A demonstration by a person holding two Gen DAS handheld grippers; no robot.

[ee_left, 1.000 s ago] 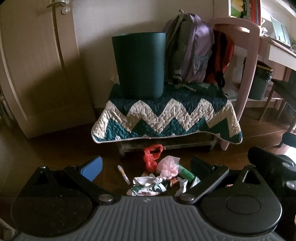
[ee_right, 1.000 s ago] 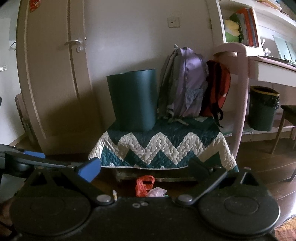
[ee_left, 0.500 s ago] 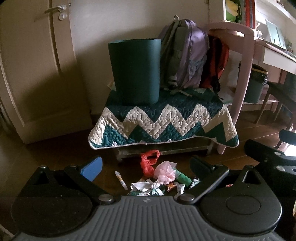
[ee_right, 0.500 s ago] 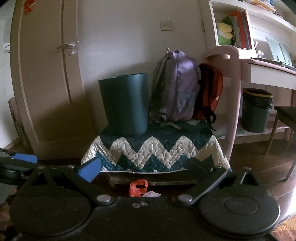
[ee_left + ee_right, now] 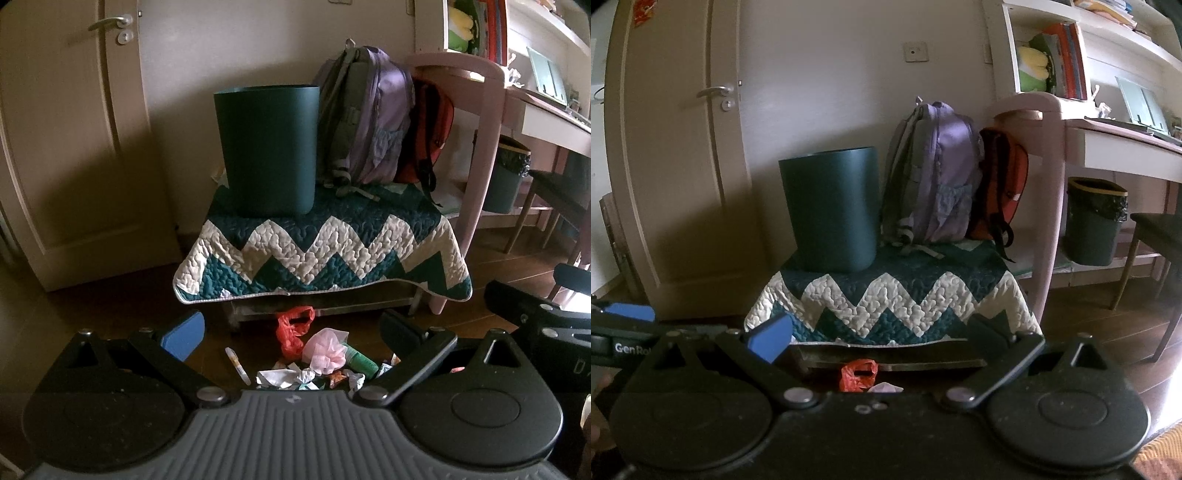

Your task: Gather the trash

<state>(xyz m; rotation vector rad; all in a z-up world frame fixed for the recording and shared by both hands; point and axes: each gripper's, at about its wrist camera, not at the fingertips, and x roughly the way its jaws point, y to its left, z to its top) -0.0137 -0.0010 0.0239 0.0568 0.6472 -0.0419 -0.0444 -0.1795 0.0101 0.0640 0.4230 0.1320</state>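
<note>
A: Where the litter lies, what do you record?

B: The trash (image 5: 314, 363) sits in a heap on the floor, just in front of the low worktop (image 5: 325, 306). It comprises a red bag (image 5: 291, 328), pink tissue (image 5: 325, 349), a green tube (image 5: 360, 362), crumpled wrappers (image 5: 284, 376) and a white pen (image 5: 236, 363) lying a little apart to the left. In the right wrist view only the red bag and a corner of the tissue show above the gripper body.

A: State of the grippers?

B: Left gripper (image 5: 295, 332): jaws spread wide, nothing between them, held above the floor short of the heap. Right gripper (image 5: 882, 332): likewise wide apart and holding nothing, pointed at the worktop's front edge. Each shows at the edge of the other's view.

A: And the receptacle?

B: A dark green bin (image 5: 267, 147) stands upright on the quilt (image 5: 321, 243) covering the worktop, at its left end. A purple backpack (image 5: 365, 114) leans just beside it, a red backpack (image 5: 428, 129) beyond that. A second bin (image 5: 1095, 219) with a black liner stands under the desk (image 5: 1123, 147), well apart to the right.
</note>
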